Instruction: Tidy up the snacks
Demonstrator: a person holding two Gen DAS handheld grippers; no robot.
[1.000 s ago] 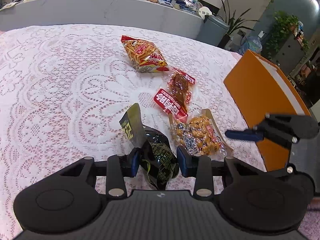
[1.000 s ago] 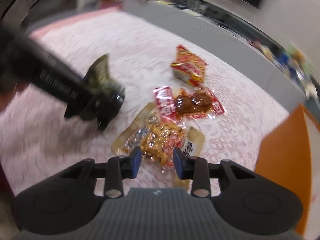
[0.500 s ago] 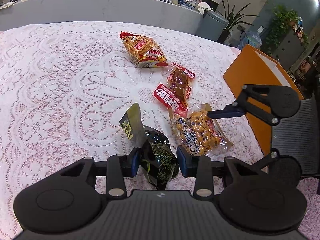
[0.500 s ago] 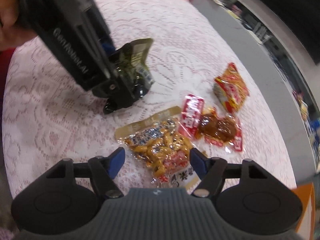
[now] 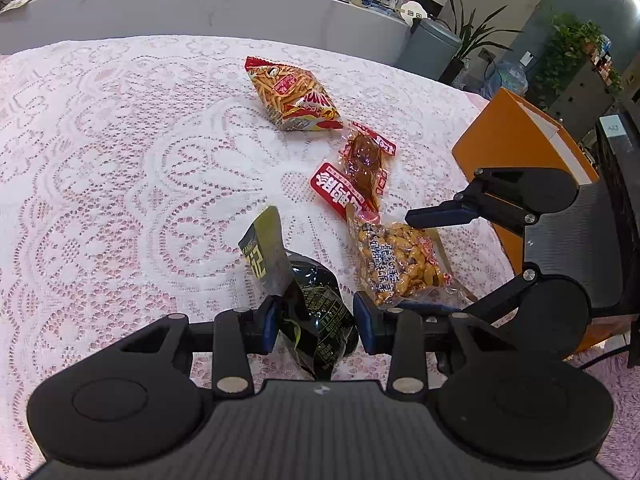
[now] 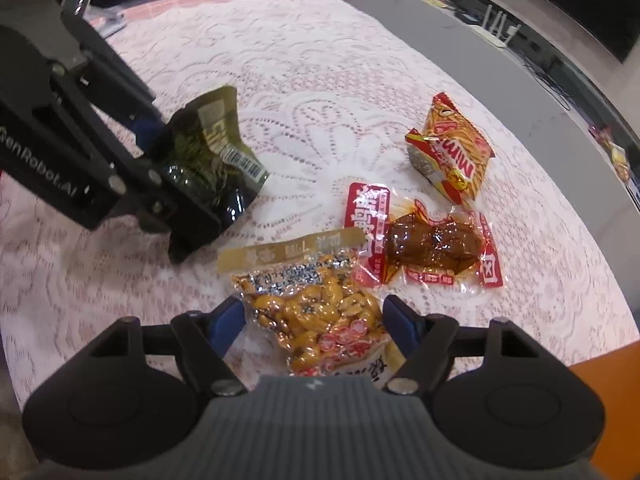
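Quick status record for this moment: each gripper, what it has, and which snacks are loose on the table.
left gripper: shut on dark green packet, held just above the lace tablecloth
right gripper: open, fingers either side of peanut bag, not yet closed
loose snacks: red-yellow sticks bag; braised meat pack
container: orange box at the table's right edge, contents hidden

Four snack packets (image 5: 294, 98), one orange box (image 5: 508, 148)
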